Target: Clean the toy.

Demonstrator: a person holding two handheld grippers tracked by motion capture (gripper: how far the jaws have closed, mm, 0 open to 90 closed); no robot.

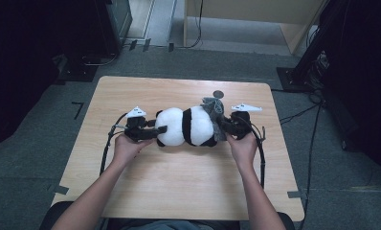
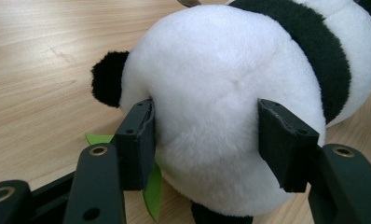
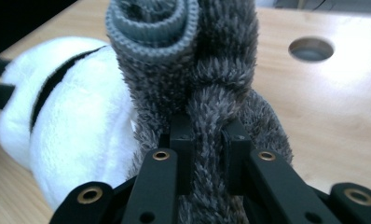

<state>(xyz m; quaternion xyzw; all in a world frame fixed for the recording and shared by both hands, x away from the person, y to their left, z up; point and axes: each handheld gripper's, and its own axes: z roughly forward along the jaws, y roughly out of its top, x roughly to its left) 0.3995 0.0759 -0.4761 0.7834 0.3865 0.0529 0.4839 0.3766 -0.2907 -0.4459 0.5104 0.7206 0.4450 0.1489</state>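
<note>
A black-and-white plush panda (image 1: 186, 127) lies on its side in the middle of the wooden table (image 1: 179, 187). My left gripper (image 1: 161, 129) holds its white rounded end: in the left gripper view both pads (image 2: 139, 140) press into the white fur (image 2: 221, 93), and a green felt leaf (image 2: 151, 191) sticks out underneath. My right gripper (image 1: 222, 125) is at the panda's other end, shut on a grey fuzzy sock (image 1: 212, 106). In the right gripper view the sock (image 3: 211, 60) rises between the jaws with its ribbed cuff folded over, and the panda (image 3: 67, 116) lies to its left.
A round cable hole (image 1: 218, 94) sits in the table just behind the sock. Cables (image 1: 263, 158) trail from both grippers toward the front edge. Dark equipment stands (image 1: 318, 52) and a wooden cabinet (image 1: 255, 14) stand on the floor beyond the table.
</note>
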